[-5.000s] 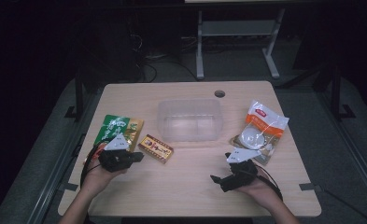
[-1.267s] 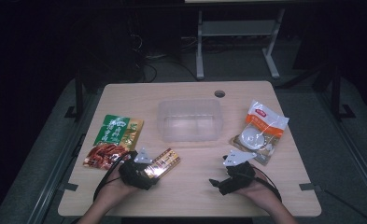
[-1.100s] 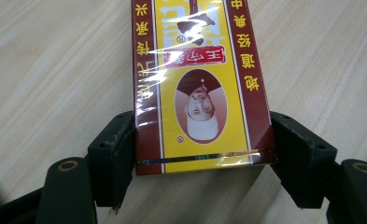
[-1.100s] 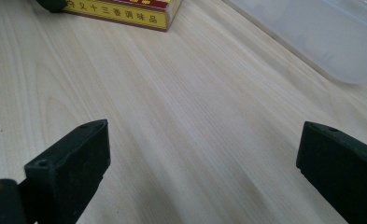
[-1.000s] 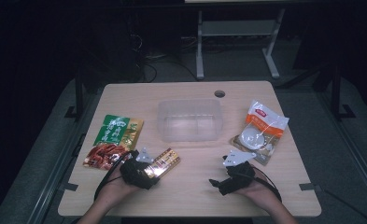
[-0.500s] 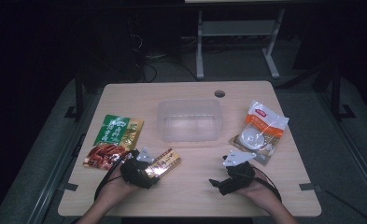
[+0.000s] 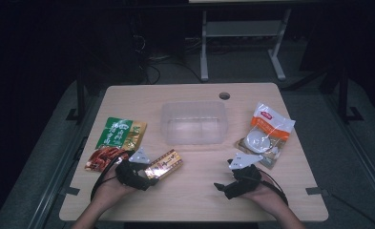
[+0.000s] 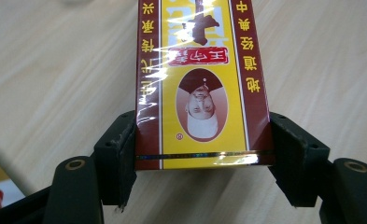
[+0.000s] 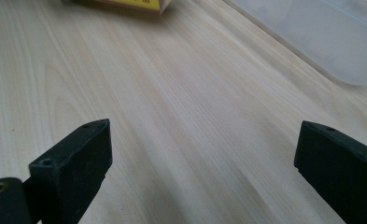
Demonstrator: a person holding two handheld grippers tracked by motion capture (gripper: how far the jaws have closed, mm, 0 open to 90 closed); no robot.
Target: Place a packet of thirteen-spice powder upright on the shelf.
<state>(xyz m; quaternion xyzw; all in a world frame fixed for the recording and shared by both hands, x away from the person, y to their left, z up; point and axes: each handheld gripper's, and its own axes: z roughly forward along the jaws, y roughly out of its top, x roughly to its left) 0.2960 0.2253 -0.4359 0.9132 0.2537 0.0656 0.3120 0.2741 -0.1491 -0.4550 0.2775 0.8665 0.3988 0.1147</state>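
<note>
A long yellow-and-maroon box (image 7: 165,163) (image 8: 202,93) lies on the wooden table (image 7: 194,200), left of centre. My left gripper (image 7: 149,175) (image 8: 202,158) is shut on its near end, with one black pad pressed against each long side. The box is level, just above or on the tabletop. My right gripper (image 7: 222,187) (image 9: 204,154) rests low near the front right of the table. Its jaws stand wide open with bare wood between them, and they point left toward the box corner (image 9: 134,5).
A clear plastic tub (image 7: 193,104) (image 9: 321,32) stands empty at the table's centre. A green snack bag (image 7: 120,132) and a red packet (image 7: 100,157) lie at the left. A white-and-orange bag (image 7: 267,132) lies at the right. A cable hole (image 7: 224,95) is near the far edge.
Since five seconds ago my left gripper has moved right from the green bag and closed on the box, which has turned and shifted right. Over the last second nothing visibly moves.
</note>
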